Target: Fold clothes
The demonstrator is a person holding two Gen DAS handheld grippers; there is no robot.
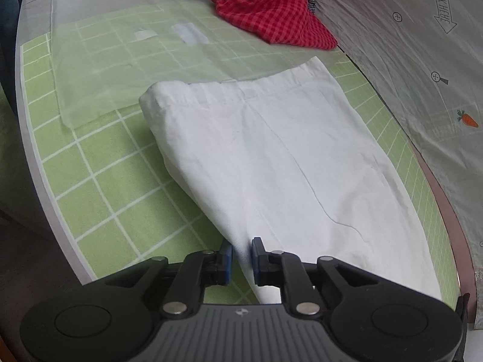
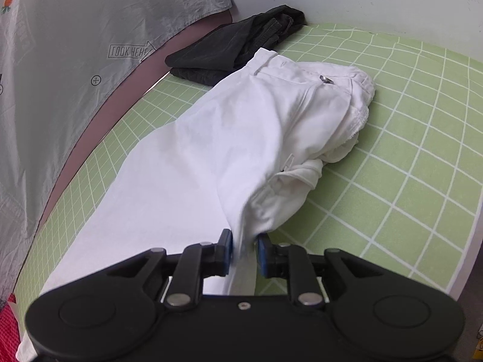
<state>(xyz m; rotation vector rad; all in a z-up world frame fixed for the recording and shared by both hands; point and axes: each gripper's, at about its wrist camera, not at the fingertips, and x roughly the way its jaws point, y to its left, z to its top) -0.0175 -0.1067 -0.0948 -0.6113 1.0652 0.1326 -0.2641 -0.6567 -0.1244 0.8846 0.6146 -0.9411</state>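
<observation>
My left gripper [image 1: 241,252] and right gripper [image 2: 245,249] each pinch the white trousers [image 2: 241,138], apparently halved lengthwise on the green mat [image 2: 407,157]; cross folds remain, red shorts [image 1: 271,15] wait.

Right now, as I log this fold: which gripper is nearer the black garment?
Right. The right gripper, shut on the white trousers, faces the black garment beyond them; the left gripper view doesn't show it.
</observation>
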